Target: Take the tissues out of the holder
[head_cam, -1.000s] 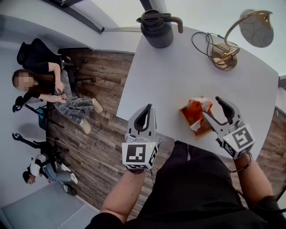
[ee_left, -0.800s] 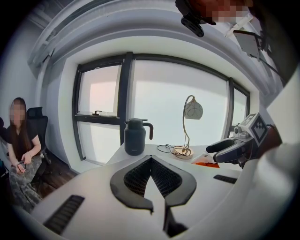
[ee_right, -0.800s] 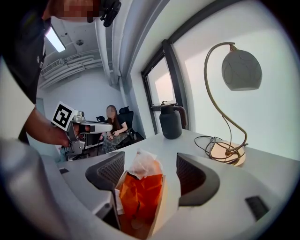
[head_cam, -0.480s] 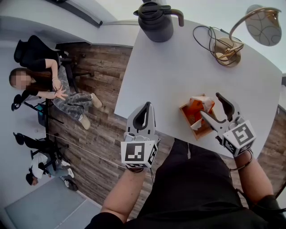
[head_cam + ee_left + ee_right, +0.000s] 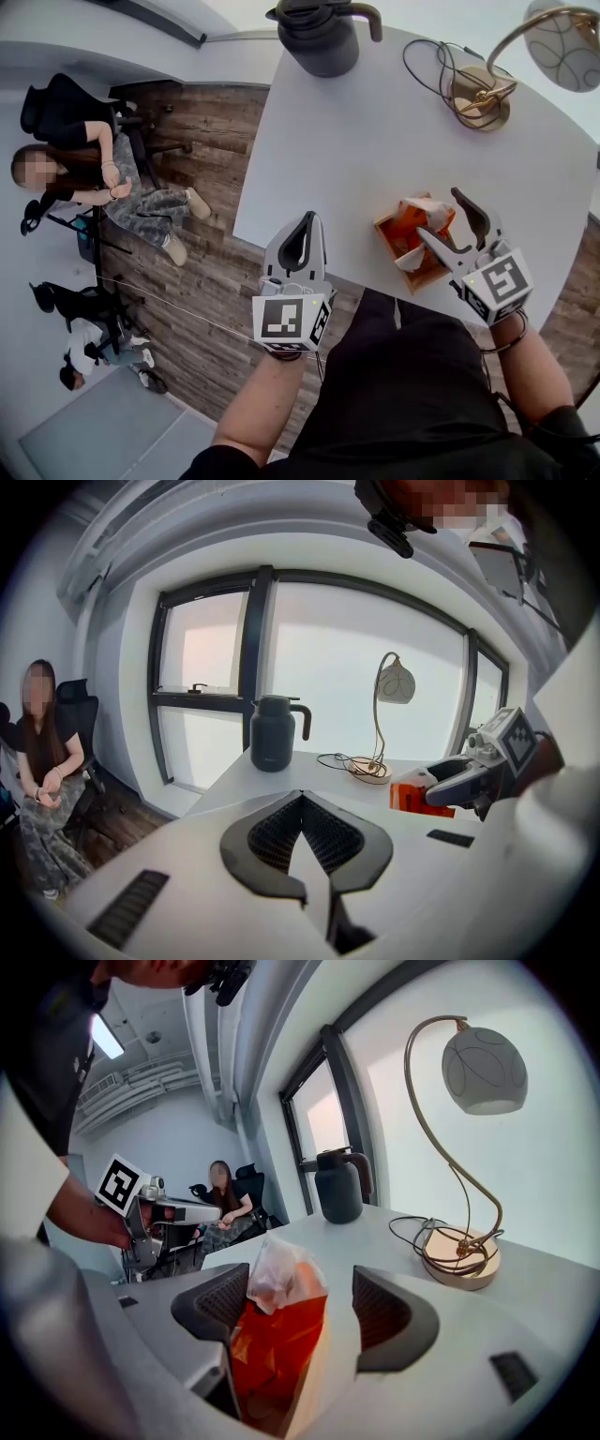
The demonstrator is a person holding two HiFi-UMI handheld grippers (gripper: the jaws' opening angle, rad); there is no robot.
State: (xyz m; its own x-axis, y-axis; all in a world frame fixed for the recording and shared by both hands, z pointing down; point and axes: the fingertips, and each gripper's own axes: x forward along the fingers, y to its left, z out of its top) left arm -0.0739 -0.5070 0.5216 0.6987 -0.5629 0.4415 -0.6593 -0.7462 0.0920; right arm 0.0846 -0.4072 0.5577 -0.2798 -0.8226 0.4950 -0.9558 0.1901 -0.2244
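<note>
A small wooden holder (image 5: 391, 234) with an orange tissue pack (image 5: 411, 222) stands near the front edge of the white table (image 5: 356, 150). My right gripper (image 5: 439, 216) is open wide, with the pack's crinkled top (image 5: 279, 1274) between its jaws and neither pad pressing on it. The left pad (image 5: 220, 1302) is close beside the pack; the right pad (image 5: 386, 1309) stands apart. My left gripper (image 5: 298, 251) is shut and empty, held off the table's left front corner above the wooden floor. From the left gripper (image 5: 302, 803) view, the holder (image 5: 411, 797) and the right gripper (image 5: 461, 782) show at right.
A dark jug (image 5: 323, 37) stands at the table's far left corner. A brass lamp (image 5: 483, 98) with a coiled cable is at the far right. A seated person (image 5: 103, 192) and chairs are on the floor to the left.
The right gripper's jaws have spread a little wider around the tissue pack. The left gripper has stayed where it was.
</note>
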